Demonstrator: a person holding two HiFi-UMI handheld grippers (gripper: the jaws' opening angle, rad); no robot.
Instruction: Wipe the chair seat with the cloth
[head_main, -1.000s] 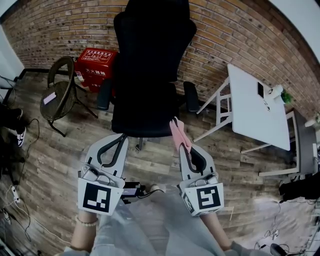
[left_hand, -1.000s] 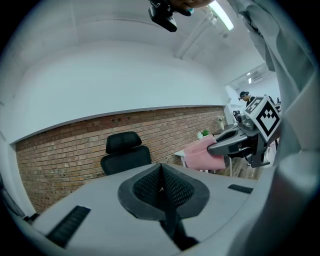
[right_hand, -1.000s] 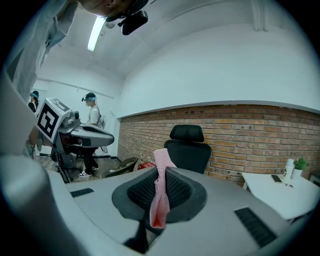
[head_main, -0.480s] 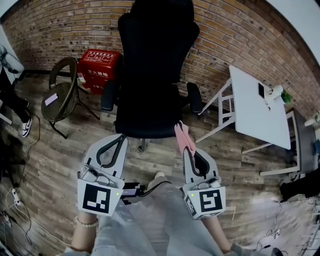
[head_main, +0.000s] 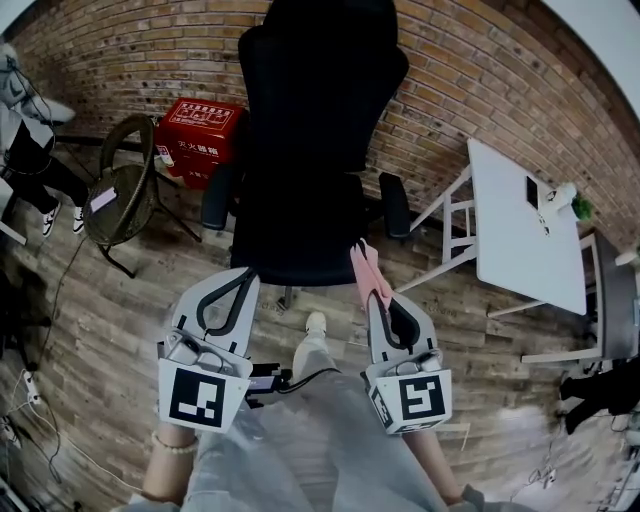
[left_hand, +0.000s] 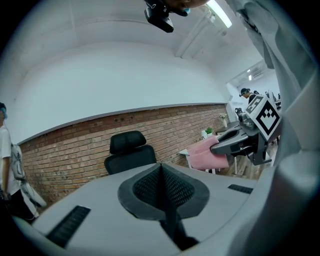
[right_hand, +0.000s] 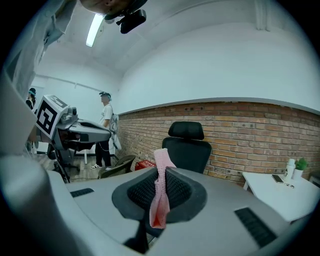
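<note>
The black office chair (head_main: 300, 140) stands in front of me against the brick wall, its seat (head_main: 295, 235) just beyond both grippers. My right gripper (head_main: 373, 292) is shut on a pink cloth (head_main: 362, 267), which sticks up from the jaws near the seat's front right corner. In the right gripper view the cloth (right_hand: 160, 192) hangs pinched between the pads, with the chair (right_hand: 188, 145) behind it. My left gripper (head_main: 241, 274) is shut and empty at the seat's front left; its own view shows the closed pads (left_hand: 150, 187) and the chair (left_hand: 129, 150) beyond.
A red box (head_main: 196, 135) and a wicker chair (head_main: 122, 195) stand at the left. A white table (head_main: 522, 230) is at the right. A person (head_main: 25, 120) stands at the far left. Cables (head_main: 40, 400) lie on the wooden floor. My own shoe (head_main: 314, 323) shows below the seat.
Both grippers have edged a little closer to the chair seat. My shoe has stepped forward under the seat. A person has come into view at the upper left.
</note>
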